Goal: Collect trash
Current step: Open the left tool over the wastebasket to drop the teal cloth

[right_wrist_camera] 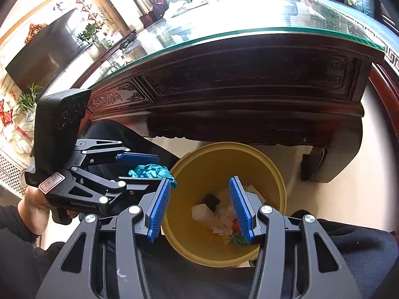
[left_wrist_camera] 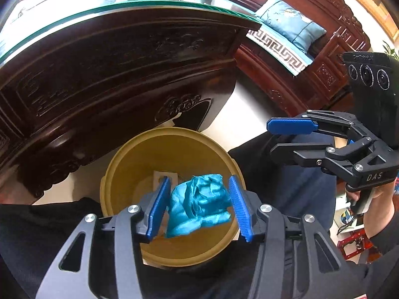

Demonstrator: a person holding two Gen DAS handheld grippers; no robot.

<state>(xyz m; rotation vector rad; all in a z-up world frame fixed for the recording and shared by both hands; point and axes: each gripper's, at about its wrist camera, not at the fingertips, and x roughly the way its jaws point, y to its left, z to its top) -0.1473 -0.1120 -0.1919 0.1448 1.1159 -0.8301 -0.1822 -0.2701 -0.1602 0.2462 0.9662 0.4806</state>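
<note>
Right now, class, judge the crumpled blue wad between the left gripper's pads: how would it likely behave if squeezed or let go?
The blue wad is creased and crumpled, so it probably compresses rather than resisting. It looks thin and light, likely dropping slowly into the yellow bin below. Its slight sheen suggests it might slip.

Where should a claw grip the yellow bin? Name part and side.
Take the yellow bin by its near rim, from above: it stands upright with an open top and thin wall, so one pad goes inside, one outside.
</note>
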